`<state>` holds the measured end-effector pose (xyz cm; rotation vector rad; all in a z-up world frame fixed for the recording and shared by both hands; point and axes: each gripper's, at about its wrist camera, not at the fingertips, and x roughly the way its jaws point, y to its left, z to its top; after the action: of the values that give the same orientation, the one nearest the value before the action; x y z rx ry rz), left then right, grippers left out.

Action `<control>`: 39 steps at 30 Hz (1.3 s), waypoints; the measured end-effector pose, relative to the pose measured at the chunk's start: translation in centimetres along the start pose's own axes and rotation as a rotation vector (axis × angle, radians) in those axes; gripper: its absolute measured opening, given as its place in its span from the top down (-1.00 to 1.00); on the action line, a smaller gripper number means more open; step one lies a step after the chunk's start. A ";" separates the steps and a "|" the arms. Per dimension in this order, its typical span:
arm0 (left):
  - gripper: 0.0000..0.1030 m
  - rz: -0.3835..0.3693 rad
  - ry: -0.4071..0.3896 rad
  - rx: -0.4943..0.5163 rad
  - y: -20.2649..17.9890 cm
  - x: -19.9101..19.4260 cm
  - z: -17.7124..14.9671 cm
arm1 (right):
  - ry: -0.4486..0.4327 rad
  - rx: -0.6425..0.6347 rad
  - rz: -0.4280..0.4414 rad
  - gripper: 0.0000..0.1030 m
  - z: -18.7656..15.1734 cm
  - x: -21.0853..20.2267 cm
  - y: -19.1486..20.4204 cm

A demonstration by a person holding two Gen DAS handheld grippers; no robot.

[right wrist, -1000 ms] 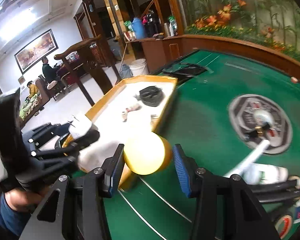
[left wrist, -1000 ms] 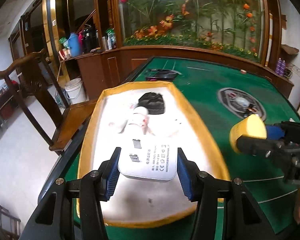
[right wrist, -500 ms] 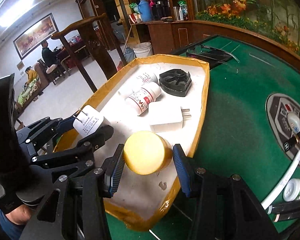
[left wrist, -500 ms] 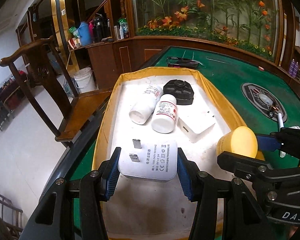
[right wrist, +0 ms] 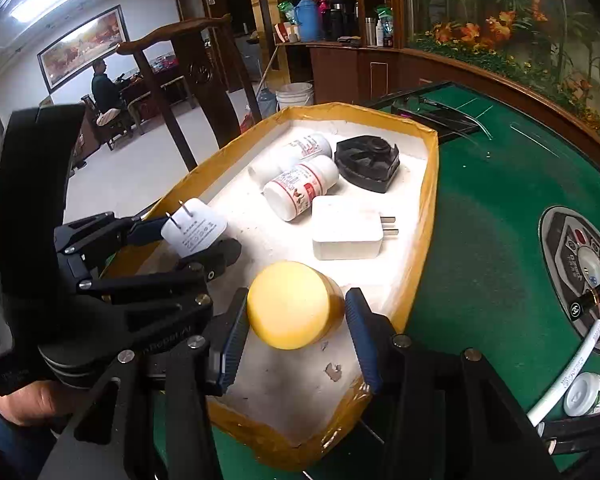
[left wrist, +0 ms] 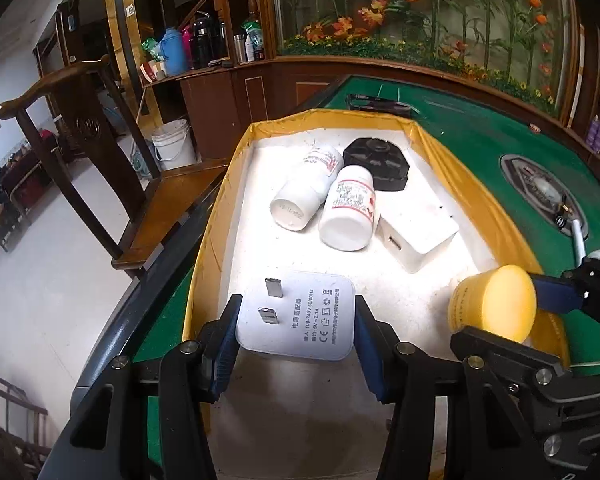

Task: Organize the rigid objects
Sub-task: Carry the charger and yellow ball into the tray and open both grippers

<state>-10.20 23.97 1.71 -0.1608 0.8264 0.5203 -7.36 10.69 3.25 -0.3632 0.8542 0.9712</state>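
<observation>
My left gripper (left wrist: 296,316) is shut on a white plug adapter (left wrist: 300,316), its two prongs up, held over the near part of a white tray with yellow walls (left wrist: 216,216). The same adapter (right wrist: 194,228) shows at the left of the right wrist view. My right gripper (right wrist: 294,316) is shut on a yellow jar (right wrist: 292,304), held low over the tray's near right side; the jar (left wrist: 494,302) also appears in the left wrist view. In the tray lie two white pill bottles (left wrist: 346,208), a white charger (left wrist: 416,236) and a black octagonal piece (left wrist: 376,164).
The tray sits on a green felt table (right wrist: 488,220) with a round grey centre panel (right wrist: 580,268). A white tube (right wrist: 568,376) and a small white bottle (right wrist: 590,394) lie at the right. A wooden chair (left wrist: 100,160) stands left of the table; a person (right wrist: 104,88) sits far back.
Both grippers have come forward and down over the tray with their loads; the tray's contents now sit closer and clearer. The grips have not changed.
</observation>
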 end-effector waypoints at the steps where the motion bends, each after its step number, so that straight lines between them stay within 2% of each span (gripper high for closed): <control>1: -0.09 0.000 0.001 0.000 0.0 0.1 0.1 | -0.002 -0.012 -0.010 0.08 0.0 0.0 0.1; 9: -0.09 -0.002 0.019 0.016 -0.3 0.4 0.0 | -0.007 -0.068 -0.043 0.08 -0.6 0.1 0.9; 19: -0.09 0.001 0.018 0.017 -0.4 0.4 -0.1 | -0.015 -0.071 -0.052 0.08 -0.6 0.0 0.7; 27: -0.17 -0.009 0.007 0.014 -0.3 0.2 -0.1 | -0.015 -0.065 -0.043 0.07 -0.7 -0.1 0.8; 33: -0.33 0.011 -0.014 0.012 -0.4 -0.3 -0.2 | -0.025 -0.058 -0.035 0.06 -0.7 -0.4 0.7; 39: -0.38 -0.003 -0.024 -0.005 -0.3 -0.5 -0.2 | -0.030 -0.042 -0.020 0.05 -0.5 -0.8 0.4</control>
<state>-10.51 23.46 1.97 -0.1607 0.8016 0.5205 -8.18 10.16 3.60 -0.3918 0.8024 0.9745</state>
